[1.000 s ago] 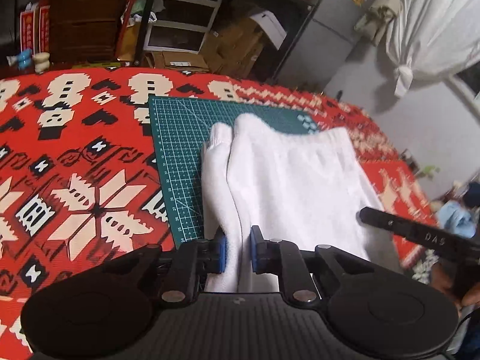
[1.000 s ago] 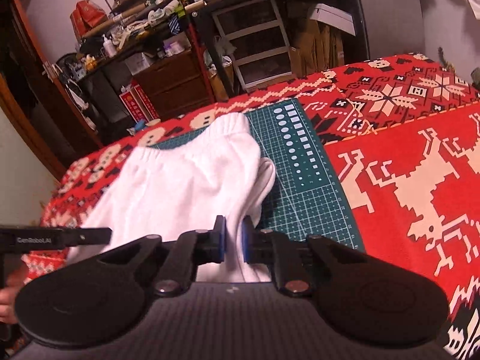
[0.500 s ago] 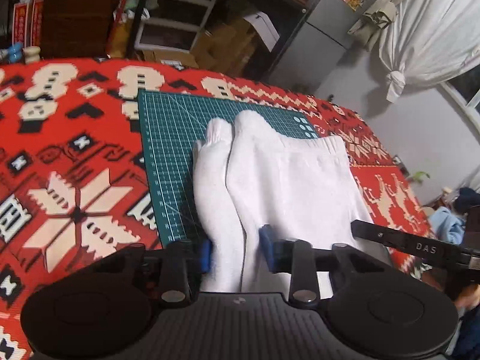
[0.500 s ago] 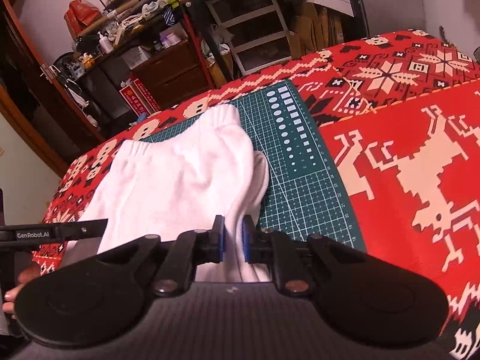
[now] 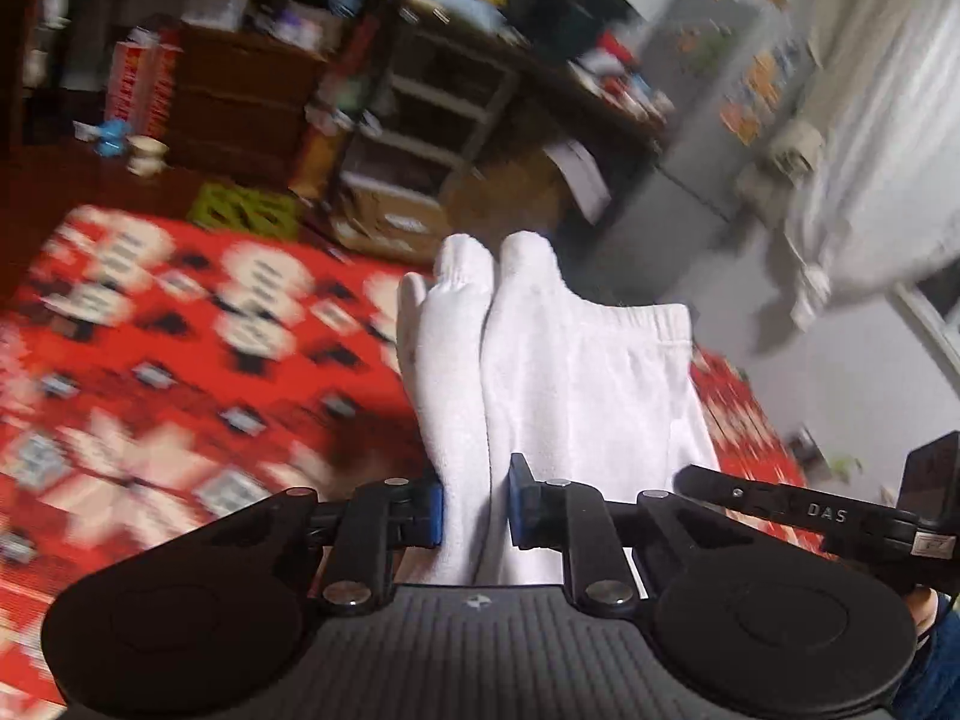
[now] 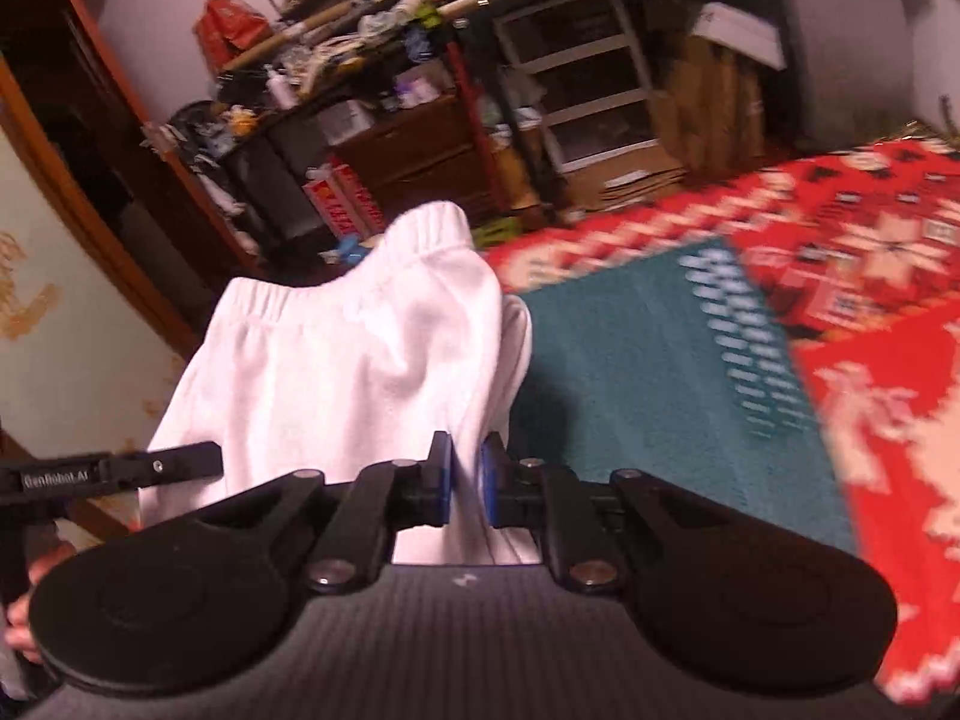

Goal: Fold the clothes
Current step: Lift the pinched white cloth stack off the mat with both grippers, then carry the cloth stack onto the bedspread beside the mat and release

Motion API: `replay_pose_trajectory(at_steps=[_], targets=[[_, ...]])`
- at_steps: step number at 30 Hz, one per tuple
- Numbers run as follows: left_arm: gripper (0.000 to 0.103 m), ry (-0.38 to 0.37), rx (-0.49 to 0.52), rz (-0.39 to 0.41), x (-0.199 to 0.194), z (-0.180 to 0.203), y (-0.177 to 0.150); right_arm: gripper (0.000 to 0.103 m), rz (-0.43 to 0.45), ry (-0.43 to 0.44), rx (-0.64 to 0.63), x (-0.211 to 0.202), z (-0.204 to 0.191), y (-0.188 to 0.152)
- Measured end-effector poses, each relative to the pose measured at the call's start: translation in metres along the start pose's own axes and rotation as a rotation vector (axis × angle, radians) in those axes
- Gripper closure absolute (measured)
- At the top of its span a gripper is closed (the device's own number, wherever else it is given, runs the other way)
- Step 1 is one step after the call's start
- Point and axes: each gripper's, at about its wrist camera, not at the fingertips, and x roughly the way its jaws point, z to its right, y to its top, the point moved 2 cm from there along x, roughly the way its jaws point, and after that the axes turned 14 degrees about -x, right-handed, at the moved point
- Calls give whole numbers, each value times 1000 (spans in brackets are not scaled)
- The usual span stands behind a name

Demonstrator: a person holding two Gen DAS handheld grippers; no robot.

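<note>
White sweatpants (image 5: 570, 372) with an elastic waistband hang lifted off the table, folded lengthwise. My left gripper (image 5: 477, 504) holds their near left edge; its jaws are closing with the cloth filling the gap between the blue pads. My right gripper (image 6: 466, 480) is shut on the near right edge of the sweatpants (image 6: 336, 360). The far end of the garment stands up in front of the shelves. Each gripper shows at the edge of the other's view. The green cutting mat (image 6: 648, 372) lies bare to the right of the raised cloth.
A red patterned tablecloth (image 5: 180, 360) covers the table around the mat. Behind it stand crowded shelves, a drawer unit (image 6: 576, 78) and cardboard boxes (image 5: 390, 222). A white curtain (image 5: 870, 120) hangs at the right. Both views are blurred.
Both grippers have risen and carried the sweatpants up off the mat. The garment lay flat before; now its far end stands against the shelves.
</note>
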Motion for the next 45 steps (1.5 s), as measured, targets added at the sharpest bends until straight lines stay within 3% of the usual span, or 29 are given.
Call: replay_pose_trajectory(at_steps=[7,13,19,23,25,27,29,33,35,40,43,45], targets=[[84,148,-70,107,-36,-65,75,92,13,147,-22,78,-80,66],[84,258,-164,71,-4,-142,129,92,-47,179,-17,172,-129,91],[84,295,-271,-4,45,-213,151,92,-90,146,-53,251,-139,88],[69,299,-185,12,36,-217,148,92,-143,149,-12,281,-123,77],[65,328,-130,34,23,-216,144,87,-143,161,-44,280,-117,74],[69,327,-108,62,6,-215,139,80,-129,156,-70,270,-110,73],[73,272,-101,98,-7,-203,136,80,-95,139,-82,254,-105,75],[68,157,-66,140,-16,-170,127,80,-20,172,-141,226,-122,85],[68,177,-2,114,1,-154,117,80,9,200,-169,216,-135,86],[74,263,65,62,31,-159,81,81,-42,168,-293,226,-172,49],[76,252,94,76,24,-172,66,82,-72,143,-380,226,-175,18],[76,234,87,85,15,-182,59,87,-46,148,-453,220,-171,3]])
